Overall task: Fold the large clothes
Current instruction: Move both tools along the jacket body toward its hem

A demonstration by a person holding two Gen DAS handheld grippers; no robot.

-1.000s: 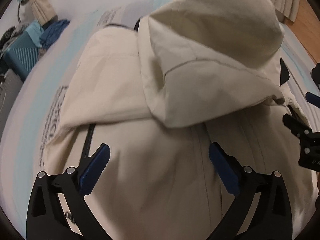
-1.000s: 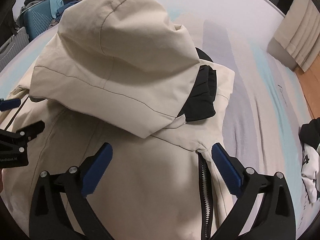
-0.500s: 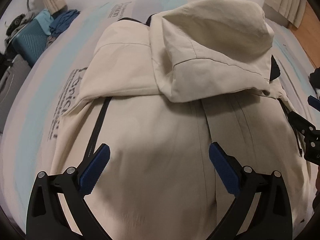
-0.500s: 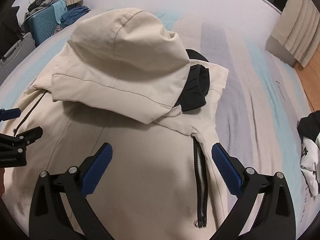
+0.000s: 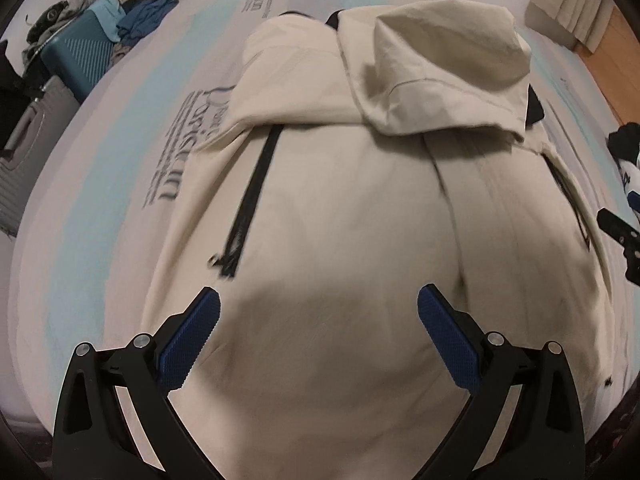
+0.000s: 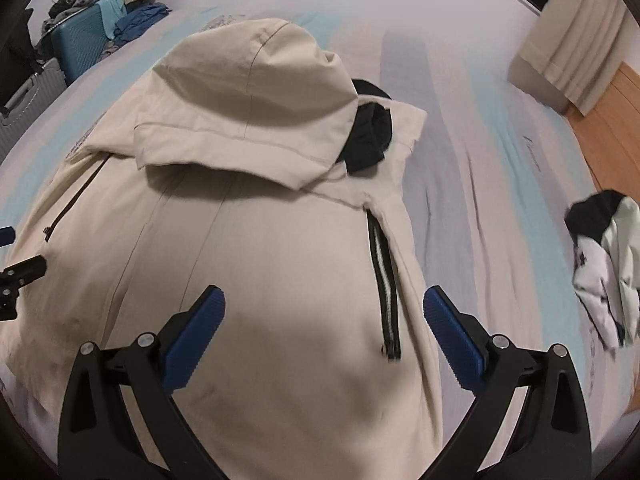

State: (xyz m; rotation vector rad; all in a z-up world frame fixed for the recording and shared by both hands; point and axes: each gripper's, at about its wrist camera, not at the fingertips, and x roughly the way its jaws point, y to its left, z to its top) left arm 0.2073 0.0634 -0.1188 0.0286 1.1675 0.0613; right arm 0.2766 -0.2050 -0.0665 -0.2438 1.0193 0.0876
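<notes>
A cream hooded jacket (image 5: 344, 216) lies flat on the bed, hood (image 5: 436, 72) folded down over its upper part. It also shows in the right wrist view (image 6: 272, 248), with its hood (image 6: 256, 104), a black cuff (image 6: 370, 136) tucked at the right shoulder and black zippers on both sides. My left gripper (image 5: 318, 332) is open and empty above the jacket's lower middle. My right gripper (image 6: 324, 330) is open and empty above the jacket's lower right, near the right zipper (image 6: 386, 280).
The bed (image 6: 500, 184) has a pale blue and grey striped sheet. A teal suitcase (image 5: 82, 56) with clothes stands beyond the far left. A black and white garment (image 6: 604, 256) lies at the bed's right. Curtains (image 6: 576, 52) and wooden floor are far right.
Both grippers have pulled back toward the jacket's hem, so more of the jacket and bed shows. The jacket lies as before, both grippers stay open.
</notes>
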